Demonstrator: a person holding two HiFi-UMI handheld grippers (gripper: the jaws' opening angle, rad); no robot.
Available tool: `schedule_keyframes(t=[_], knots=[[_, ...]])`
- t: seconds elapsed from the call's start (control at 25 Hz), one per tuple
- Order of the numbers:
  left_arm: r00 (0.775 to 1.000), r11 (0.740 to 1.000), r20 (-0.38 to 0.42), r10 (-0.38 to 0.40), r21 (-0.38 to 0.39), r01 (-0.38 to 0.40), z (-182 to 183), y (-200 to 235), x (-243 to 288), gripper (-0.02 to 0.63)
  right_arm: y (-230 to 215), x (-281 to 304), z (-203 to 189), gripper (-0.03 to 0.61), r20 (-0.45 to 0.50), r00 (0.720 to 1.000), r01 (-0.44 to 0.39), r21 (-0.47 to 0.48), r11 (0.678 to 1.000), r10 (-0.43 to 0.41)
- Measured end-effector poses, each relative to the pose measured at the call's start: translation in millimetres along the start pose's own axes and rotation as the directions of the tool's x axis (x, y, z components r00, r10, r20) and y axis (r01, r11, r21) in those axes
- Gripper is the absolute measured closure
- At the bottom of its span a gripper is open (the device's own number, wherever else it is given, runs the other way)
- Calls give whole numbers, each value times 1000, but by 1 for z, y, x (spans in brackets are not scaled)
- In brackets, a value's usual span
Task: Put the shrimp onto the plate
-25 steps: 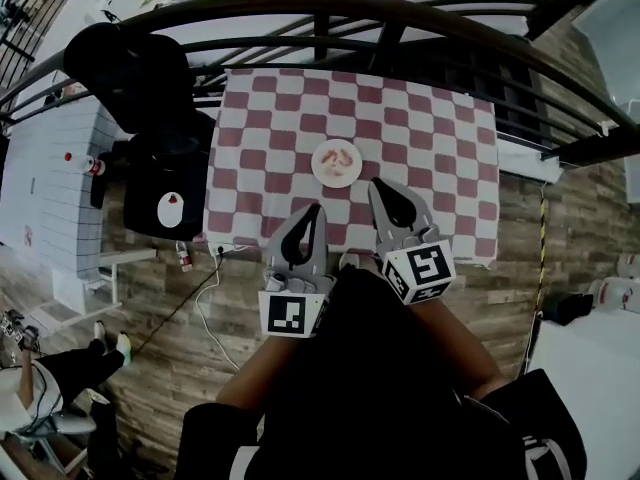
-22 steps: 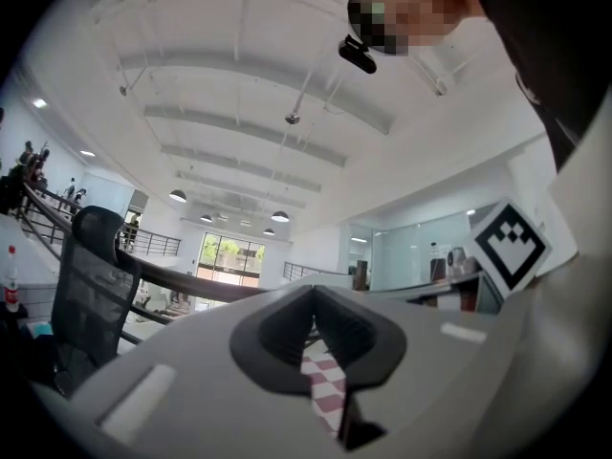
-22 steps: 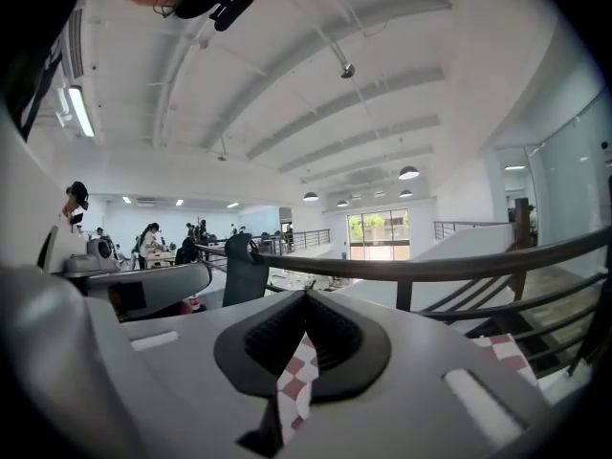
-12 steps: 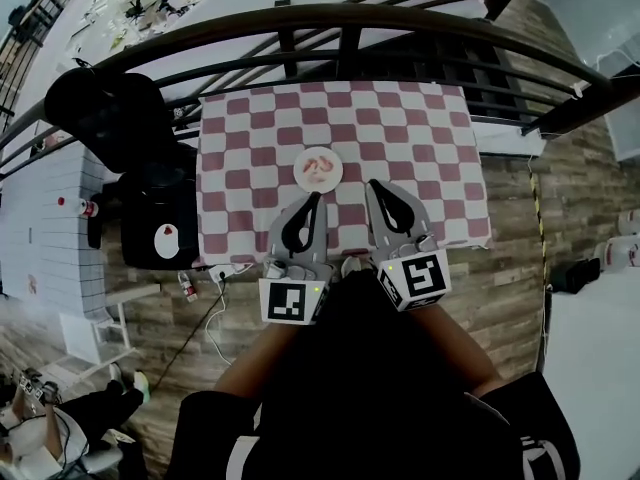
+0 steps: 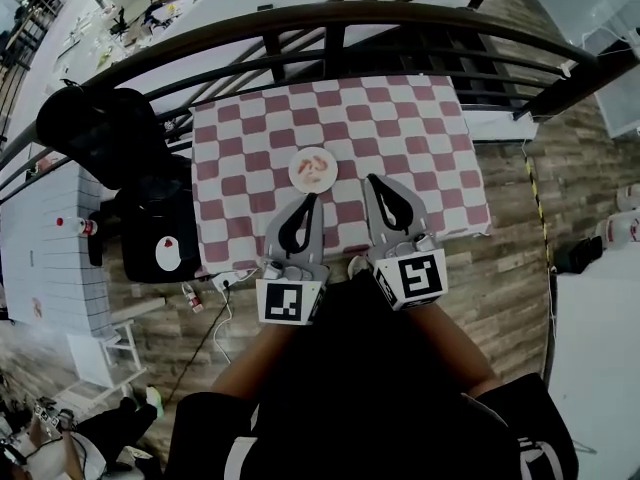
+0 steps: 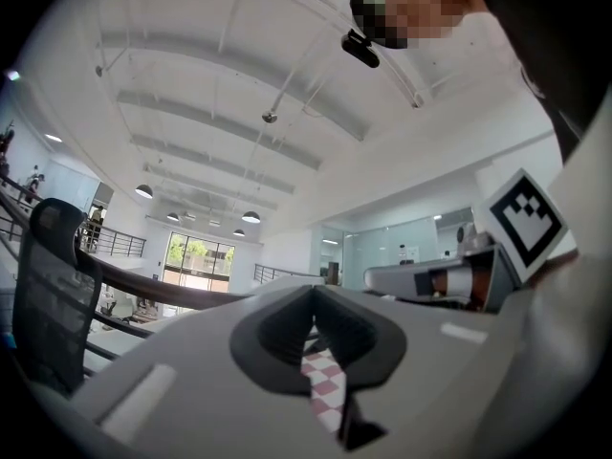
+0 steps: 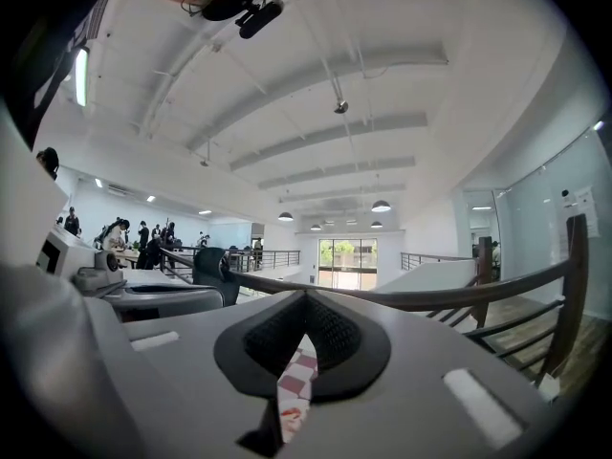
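In the head view, the left tool [image 5: 310, 203] and the right tool [image 5: 374, 182] were held side by side over the near edge of a tabletop [image 5: 430, 138] covered with a red-and-white checked cloth. On each tool the two jaws were seen brought together at the tips, with nothing gripped between them. The shrimp [image 5: 315, 167] were seen lying on a small white plate [image 5: 299, 179] just ahead of the left tool's tip and a little to the left of the right tool's tip. A dark curved railing [image 5: 330, 16] ran beyond the far edge of the tabletop, well ahead of both tools.

In the left gripper view, the left tool [image 6: 314, 295] was shown closed, its jaws meeting at the tips. Only a narrow strip of the checked cloth [image 6: 323, 390] was visible through the slit between them, and no object was held. The right tool's marker cube [image 6: 524, 220] was seen to the right.

In the right gripper view, the right tool [image 7: 307, 299] was likewise shown closed and empty. A sliver of checked cloth [image 7: 300, 363] appeared through the slit, and below it a pale patch with red marks [image 7: 293, 413] was seen, too narrow to be identified with certainty.
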State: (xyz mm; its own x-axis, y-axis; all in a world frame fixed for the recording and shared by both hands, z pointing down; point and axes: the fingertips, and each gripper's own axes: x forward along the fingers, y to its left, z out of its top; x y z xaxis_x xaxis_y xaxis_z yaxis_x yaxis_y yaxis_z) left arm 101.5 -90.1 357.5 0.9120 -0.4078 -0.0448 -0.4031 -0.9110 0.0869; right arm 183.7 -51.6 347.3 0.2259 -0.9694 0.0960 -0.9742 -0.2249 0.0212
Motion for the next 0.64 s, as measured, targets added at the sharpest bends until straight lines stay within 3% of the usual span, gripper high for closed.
schedule_keyframes(t=[0.64], knots=[[1000,1000,-10,7,12,-7,0,17,-19,604,22,1,-2,583,-12,1000,3,-2,1000,-3]])
